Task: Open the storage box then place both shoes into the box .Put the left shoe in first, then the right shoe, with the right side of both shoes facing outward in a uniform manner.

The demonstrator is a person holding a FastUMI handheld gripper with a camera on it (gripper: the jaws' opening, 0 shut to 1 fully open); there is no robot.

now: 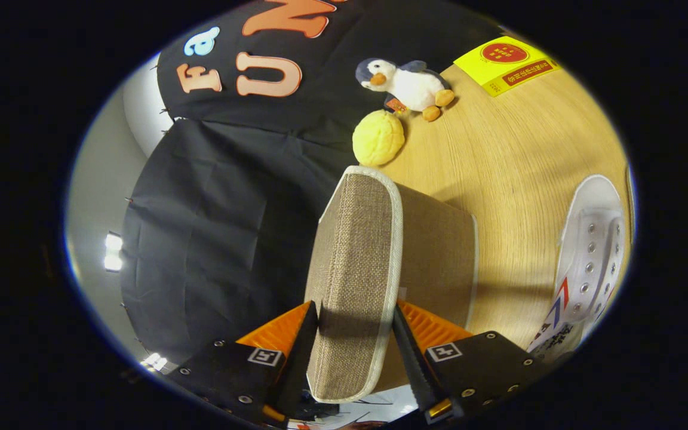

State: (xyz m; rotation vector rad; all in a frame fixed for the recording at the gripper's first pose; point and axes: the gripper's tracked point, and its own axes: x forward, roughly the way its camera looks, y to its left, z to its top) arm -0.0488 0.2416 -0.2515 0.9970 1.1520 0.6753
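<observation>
Woven, burlap-like fabric covers the storage box lid (353,280), edged with pale piping, and it sits right between the fingers of the hand-held gripper (356,334). From where I stand it looks light and fairly stiff, a cloth-wrapped board rather than anything floppy, and the rough weave should give good purchase with little risk of slipping. The piped edge near the fingertips seems the sensible place to hold it, since a grip there lets the flap swing up as one piece.

Both fingers appear to press on the lid, one on each face, closed to about the lid's thickness, so I judge it held. The lid stands tilted up off the storage box (439,257), whose brown side lies just behind it.

Off to the right of the fingers, on the wooden worktop (499,155), lies a white shoe (589,251) with metal eyelets, not yet moved. Beyond the lid rest a yellow bun-shaped toy (378,137) and a plush penguin (407,83).
</observation>
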